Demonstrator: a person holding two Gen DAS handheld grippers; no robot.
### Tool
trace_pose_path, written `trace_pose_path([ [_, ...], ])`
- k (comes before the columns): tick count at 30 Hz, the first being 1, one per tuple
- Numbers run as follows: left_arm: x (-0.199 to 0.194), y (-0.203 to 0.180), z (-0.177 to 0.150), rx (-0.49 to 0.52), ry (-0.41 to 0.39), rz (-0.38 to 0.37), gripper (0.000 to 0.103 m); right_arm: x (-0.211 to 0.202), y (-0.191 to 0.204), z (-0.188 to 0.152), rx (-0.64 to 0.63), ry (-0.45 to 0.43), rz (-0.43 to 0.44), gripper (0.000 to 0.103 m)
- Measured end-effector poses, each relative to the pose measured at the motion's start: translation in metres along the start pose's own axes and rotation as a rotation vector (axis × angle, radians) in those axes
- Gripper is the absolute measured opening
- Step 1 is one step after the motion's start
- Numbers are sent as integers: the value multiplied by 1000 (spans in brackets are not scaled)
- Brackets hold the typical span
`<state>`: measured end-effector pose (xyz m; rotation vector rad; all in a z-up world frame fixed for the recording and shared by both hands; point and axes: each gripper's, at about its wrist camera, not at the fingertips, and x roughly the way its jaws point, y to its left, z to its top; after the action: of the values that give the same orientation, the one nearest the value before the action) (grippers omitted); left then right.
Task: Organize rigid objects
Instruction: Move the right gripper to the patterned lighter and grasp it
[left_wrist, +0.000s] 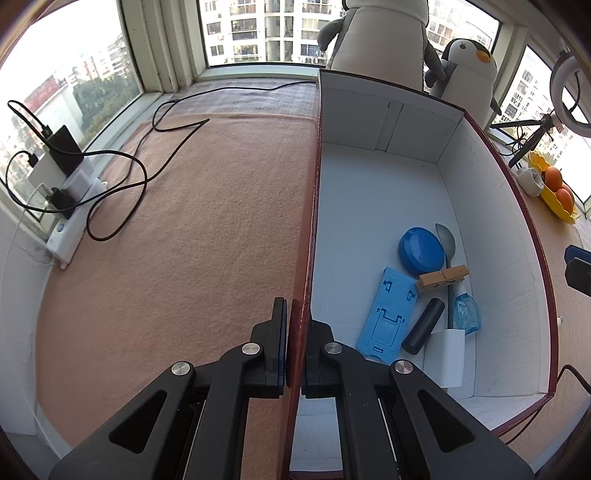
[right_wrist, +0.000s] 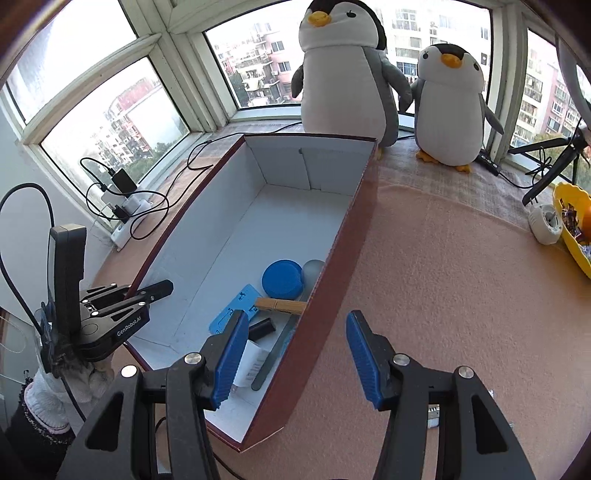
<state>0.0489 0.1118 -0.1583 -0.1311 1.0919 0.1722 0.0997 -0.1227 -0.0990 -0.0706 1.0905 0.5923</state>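
A dark red box with a white inside (left_wrist: 388, 184) (right_wrist: 354, 236) stands on the pink cloth. In it lie a blue round lid (left_wrist: 421, 251) (right_wrist: 282, 278), a blue phone stand (left_wrist: 388, 314) (right_wrist: 231, 312), a wooden clothespin (left_wrist: 441, 278) (right_wrist: 282, 305), a black cylinder (left_wrist: 423, 326) (right_wrist: 261, 328), a metal spoon (left_wrist: 446, 240) and a white item (left_wrist: 447, 354). My left gripper (left_wrist: 295, 332) (right_wrist: 147, 290) is shut on the box's left wall. My right gripper (right_wrist: 295, 354) is open and empty, straddling the box's right wall near its front corner.
Two plush penguins (right_wrist: 343, 74) (right_wrist: 448, 107) stand behind the box. A power strip with chargers and cables (left_wrist: 66, 192) lies at the left by the window. A yellow dish with oranges (left_wrist: 554, 188) and a tripod (right_wrist: 554, 166) stand at the right.
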Motion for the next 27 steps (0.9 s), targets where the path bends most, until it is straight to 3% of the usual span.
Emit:
trace_pose_path([
  [15,-2,-2,0,1,-3,0,4,-23,-125,-36,292,2,-166,51],
  [21,-3,-2,0,0,-2,0,4,-13,-167,-56,439,69,-149,47],
  [23,-3,-2,0,-3,0,0,4,-5,-177,-64,485,98,-121,37],
  [27,-4,-3,0,-1,3,0,4,10,-188,-73,543,145,-92,32],
])
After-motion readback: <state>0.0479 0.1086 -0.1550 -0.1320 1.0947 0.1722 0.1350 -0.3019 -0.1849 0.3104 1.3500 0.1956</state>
